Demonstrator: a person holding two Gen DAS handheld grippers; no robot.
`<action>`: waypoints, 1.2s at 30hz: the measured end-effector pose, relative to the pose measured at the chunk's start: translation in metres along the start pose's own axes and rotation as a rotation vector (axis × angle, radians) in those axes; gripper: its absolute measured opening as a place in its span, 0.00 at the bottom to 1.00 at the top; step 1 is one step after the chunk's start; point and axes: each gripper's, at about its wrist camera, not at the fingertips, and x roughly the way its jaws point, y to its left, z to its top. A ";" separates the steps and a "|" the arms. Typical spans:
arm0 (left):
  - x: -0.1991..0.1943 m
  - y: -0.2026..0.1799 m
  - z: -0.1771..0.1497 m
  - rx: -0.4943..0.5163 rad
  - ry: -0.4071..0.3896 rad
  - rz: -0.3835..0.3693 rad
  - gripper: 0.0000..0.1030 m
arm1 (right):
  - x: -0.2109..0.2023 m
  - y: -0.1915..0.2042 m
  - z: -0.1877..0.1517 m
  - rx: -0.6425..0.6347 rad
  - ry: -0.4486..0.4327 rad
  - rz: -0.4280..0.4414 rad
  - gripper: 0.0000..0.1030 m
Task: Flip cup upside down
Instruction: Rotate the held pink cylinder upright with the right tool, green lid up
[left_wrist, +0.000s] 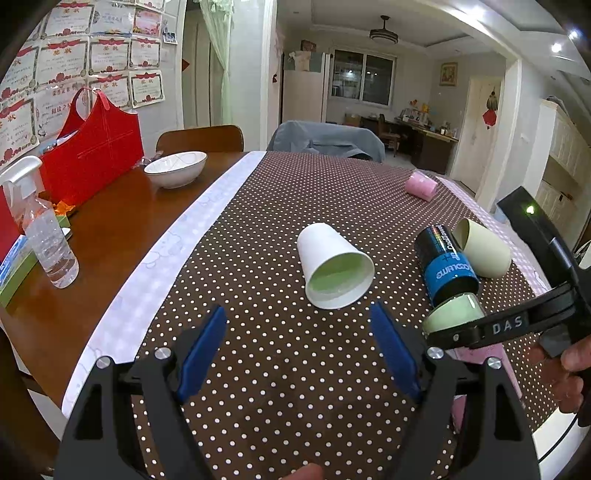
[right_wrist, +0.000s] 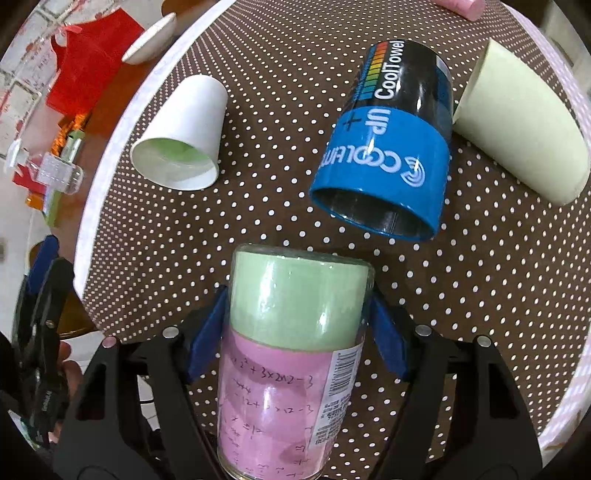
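Blue-black can just ahead of right claw gripping green-pink cup.

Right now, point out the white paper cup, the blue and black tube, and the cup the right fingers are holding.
White paper cup (left_wrist: 334, 267): left wrist view, on its side wall.
Blue and black tube (right_wrist: 391, 147): right wrist view, on the blue band.
Green and pink cup (right_wrist: 295, 299): right wrist view, on the green upper part.

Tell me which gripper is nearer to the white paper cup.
Left. The left gripper is open just before the white paper cup; the right gripper, holding another cup, is farther off.
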 end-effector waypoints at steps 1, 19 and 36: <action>-0.002 -0.001 -0.001 0.003 0.000 0.004 0.77 | -0.004 -0.002 -0.002 0.000 -0.011 0.012 0.69; -0.048 -0.022 -0.007 0.046 -0.071 0.040 0.77 | -0.072 -0.001 -0.050 -0.039 -0.330 0.146 0.67; -0.096 -0.035 -0.013 0.042 -0.149 0.060 0.77 | -0.125 0.029 -0.103 -0.175 -0.709 -0.070 0.67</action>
